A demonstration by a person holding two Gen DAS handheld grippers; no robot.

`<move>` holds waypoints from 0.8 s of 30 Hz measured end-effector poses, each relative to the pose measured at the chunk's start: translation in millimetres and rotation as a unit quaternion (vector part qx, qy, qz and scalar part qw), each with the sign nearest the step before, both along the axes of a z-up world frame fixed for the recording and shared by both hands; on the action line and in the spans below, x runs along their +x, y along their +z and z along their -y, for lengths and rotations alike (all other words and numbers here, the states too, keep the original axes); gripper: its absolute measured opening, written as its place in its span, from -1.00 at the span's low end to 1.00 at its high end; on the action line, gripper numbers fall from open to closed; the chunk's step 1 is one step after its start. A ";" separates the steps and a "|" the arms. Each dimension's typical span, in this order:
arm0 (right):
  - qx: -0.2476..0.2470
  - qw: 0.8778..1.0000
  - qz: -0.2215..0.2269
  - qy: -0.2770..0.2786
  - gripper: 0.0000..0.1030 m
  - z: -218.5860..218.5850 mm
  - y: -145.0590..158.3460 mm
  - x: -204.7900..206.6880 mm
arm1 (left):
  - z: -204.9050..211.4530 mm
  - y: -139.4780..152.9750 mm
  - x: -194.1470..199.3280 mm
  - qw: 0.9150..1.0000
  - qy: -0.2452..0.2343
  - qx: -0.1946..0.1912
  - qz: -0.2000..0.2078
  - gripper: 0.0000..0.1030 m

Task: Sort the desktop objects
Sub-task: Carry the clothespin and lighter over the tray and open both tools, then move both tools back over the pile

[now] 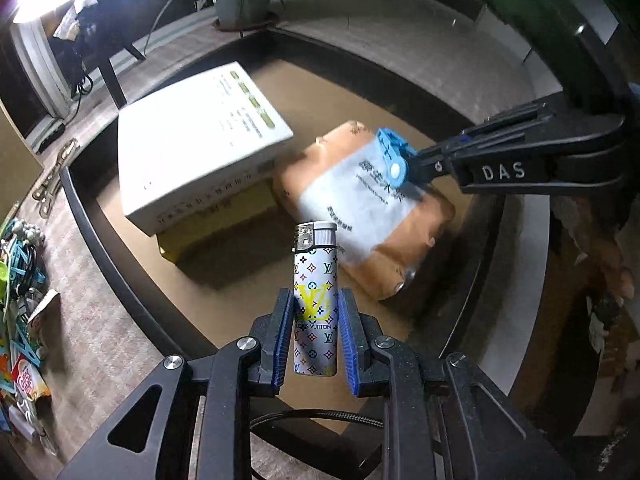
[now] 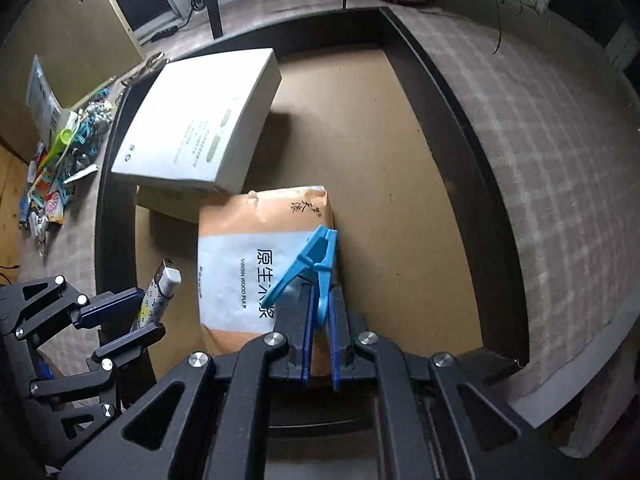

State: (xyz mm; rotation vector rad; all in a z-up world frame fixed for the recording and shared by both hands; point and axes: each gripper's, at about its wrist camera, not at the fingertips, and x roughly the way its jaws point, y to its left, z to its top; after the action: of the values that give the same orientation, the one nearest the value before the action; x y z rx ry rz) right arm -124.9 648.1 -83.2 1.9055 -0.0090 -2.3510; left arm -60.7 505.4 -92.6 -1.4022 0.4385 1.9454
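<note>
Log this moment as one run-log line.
left gripper: holds lighter | right gripper: holds blue clip | both over tray | inside: white box, tissue pack

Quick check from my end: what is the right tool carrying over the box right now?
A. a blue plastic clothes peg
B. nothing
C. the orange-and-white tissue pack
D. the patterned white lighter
A: the right tool is shut on the blue plastic clothes peg, which sticks out over the orange-and-white tissue pack, while the patterned white lighter sits in the left tool.
</note>
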 end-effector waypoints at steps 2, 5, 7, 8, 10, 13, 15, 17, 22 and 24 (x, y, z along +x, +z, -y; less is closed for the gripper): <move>0.007 1.000 -0.002 0.005 -0.86 3.4 0.0 -1.6 | 2.2 -0.1 -0.4 1.000 0.004 -0.003 0.003 -0.53; 0.021 1.000 -0.010 0.006 -0.73 8.1 6.5 -3.6 | 13.8 8.3 -0.7 1.000 0.014 0.009 -0.001 -0.18; 0.037 0.999 -0.025 0.005 -0.42 13.0 15.9 -3.0 | 27.2 16.3 -1.2 1.000 0.024 0.013 -0.012 -0.18; 0.037 0.999 -0.038 0.007 -0.40 17.4 22.2 -2.4 | 36.0 20.2 -1.7 0.999 0.030 0.013 -0.019 -0.18; 0.029 0.998 -0.051 0.020 -0.40 31.5 32.2 -2.5 | 55.8 25.6 -4.2 0.998 0.045 0.008 -0.030 -0.18; 0.036 0.996 -0.067 0.047 -0.40 60.0 42.4 -4.5 | 95.6 30.0 -12.0 0.995 0.084 -0.006 -0.045 -0.18; 0.030 0.994 -0.071 0.079 -0.39 87.6 43.7 -8.8 | 126.9 30.0 -19.3 0.992 0.118 -0.017 -0.051 -0.11; 0.018 0.991 -0.072 0.112 -0.36 112.9 43.4 -12.2 | 158.8 28.2 -25.6 0.986 0.152 -0.030 -0.059 0.08; 0.004 0.972 -0.087 0.219 -0.02 201.6 41.0 -14.8 | 238.4 15.8 -40.0 0.970 0.221 -0.067 -0.073 0.11; -0.012 0.965 -0.080 0.249 -0.02 231.1 36.2 -18.0 | 266.6 11.0 -44.7 0.964 0.246 -0.075 -0.072 0.11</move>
State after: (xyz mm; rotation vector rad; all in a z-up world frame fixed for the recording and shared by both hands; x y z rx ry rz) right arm -142.9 417.1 -46.9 1.4778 0.4049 -2.1295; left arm -105.4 238.8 -81.6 -1.5829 0.3279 2.4682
